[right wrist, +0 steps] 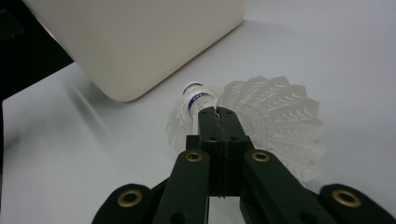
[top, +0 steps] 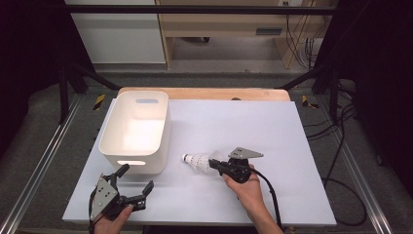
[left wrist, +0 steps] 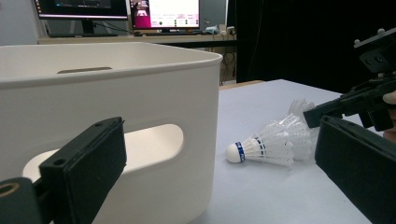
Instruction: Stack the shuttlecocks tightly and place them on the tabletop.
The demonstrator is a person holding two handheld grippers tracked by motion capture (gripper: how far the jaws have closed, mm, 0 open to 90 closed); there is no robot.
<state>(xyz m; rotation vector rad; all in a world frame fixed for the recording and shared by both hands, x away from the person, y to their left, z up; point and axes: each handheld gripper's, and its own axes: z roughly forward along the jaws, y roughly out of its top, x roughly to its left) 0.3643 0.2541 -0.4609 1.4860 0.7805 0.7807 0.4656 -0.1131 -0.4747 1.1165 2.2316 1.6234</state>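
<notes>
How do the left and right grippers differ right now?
The left gripper stands open with nothing between its fingers, while the right gripper is shut, pinching the feather skirt of the shuttlecock. The left one sits near the table's front left corner, just before the white bin; the right one is mid-table, to the right of the bin. Both are black, hand-held, and low over the table.

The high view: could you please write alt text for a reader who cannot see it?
The right tongs, shut, pinch the feathers of a white feathered shuttlecock on a pale grey table. A white plastic bin with handle slots stands left of it, and the left tongs rest open in front of the bin.
</notes>
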